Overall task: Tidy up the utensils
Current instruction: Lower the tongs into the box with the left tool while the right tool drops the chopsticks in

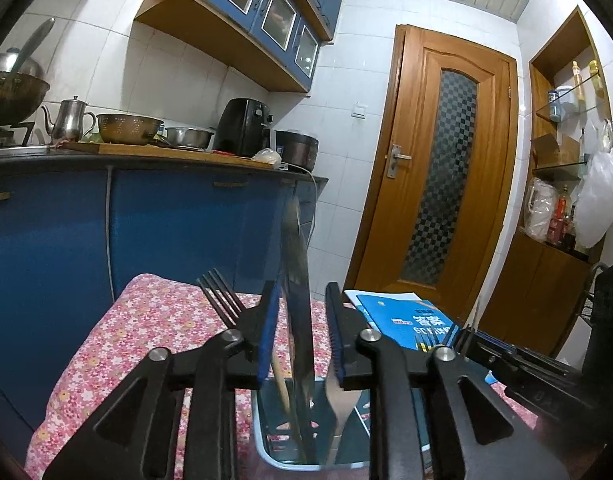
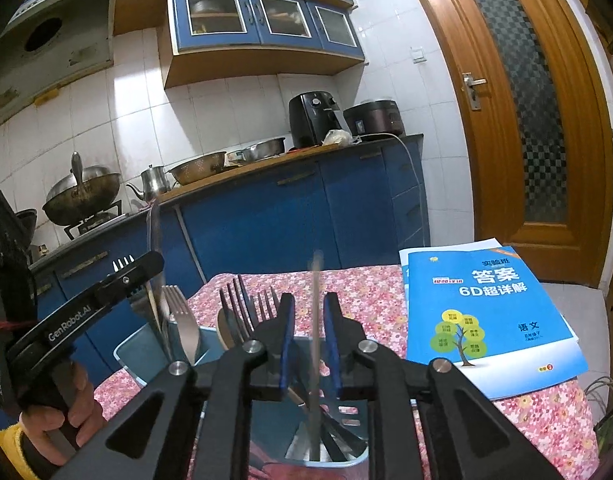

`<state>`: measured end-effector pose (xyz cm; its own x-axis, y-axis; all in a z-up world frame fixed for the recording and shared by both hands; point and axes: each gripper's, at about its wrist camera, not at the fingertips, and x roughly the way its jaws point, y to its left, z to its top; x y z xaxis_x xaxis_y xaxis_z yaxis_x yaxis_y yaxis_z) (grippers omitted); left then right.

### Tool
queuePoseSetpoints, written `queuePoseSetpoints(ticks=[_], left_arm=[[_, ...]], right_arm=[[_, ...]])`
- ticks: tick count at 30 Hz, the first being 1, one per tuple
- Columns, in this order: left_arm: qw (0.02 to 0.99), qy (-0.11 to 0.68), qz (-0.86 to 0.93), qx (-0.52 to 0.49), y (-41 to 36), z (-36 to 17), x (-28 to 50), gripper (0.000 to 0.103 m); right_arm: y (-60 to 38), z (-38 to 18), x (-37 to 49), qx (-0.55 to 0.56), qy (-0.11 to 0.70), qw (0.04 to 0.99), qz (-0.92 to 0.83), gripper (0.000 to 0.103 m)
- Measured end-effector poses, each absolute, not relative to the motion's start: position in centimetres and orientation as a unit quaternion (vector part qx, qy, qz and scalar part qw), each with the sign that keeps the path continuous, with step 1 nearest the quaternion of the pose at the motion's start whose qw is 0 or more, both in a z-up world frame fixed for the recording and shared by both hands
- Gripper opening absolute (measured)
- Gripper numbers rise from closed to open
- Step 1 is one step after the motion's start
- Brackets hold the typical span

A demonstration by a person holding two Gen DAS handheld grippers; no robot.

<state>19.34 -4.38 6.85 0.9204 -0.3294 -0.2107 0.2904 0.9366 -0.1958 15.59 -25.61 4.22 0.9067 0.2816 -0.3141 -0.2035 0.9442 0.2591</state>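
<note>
A pale blue plastic utensil holder [image 2: 130, 354] stands on the bench's pink floral cloth [image 2: 358, 300]. Inside it stand steel forks [image 2: 174, 304], a wooden spoon [image 2: 225, 330] and dark-handled cutlery. Above the holder, the left gripper [image 1: 299, 312] has its jaws apart around an upright steel knife blade [image 1: 296, 280]; the right gripper [image 2: 309, 316] has its jaws apart around a thin blurred utensil [image 2: 316, 320].

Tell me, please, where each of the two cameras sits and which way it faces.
Left wrist: on the left gripper, looking over a knife standing in the blue utensil holder toward counter and door; only its own fingers show.
Right wrist: on the right gripper, facing the stove side; the left gripper and a hand show.
Shared: holder, forks, blue booklet, flowered tablecloth, air fryer.
</note>
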Motion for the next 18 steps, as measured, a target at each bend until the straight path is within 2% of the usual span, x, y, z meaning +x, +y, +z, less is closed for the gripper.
queuePoseSetpoints(ticks=[4, 12, 18], left_arm=[[0.978, 0.119, -0.158, -0.071, -4.8, 6.8, 19.0, 0.035], [0.973, 0.138, -0.166, -0.08, -4.7, 7.4, 18.8, 0.045], [0.97, 0.156, -0.165, -0.084, -4.1, 8.0, 17.9, 0.046]], right_arm=[[-25.6, 4.2, 15.5, 0.114, 0.176, 0.969, 0.127, 0.02], [-25.9, 4.6, 14.9, 0.124, 0.173, 0.969, 0.126, 0.025], [-25.8, 5.5, 13.6, 0.123, 0.172, 0.97, 0.121, 0.029]])
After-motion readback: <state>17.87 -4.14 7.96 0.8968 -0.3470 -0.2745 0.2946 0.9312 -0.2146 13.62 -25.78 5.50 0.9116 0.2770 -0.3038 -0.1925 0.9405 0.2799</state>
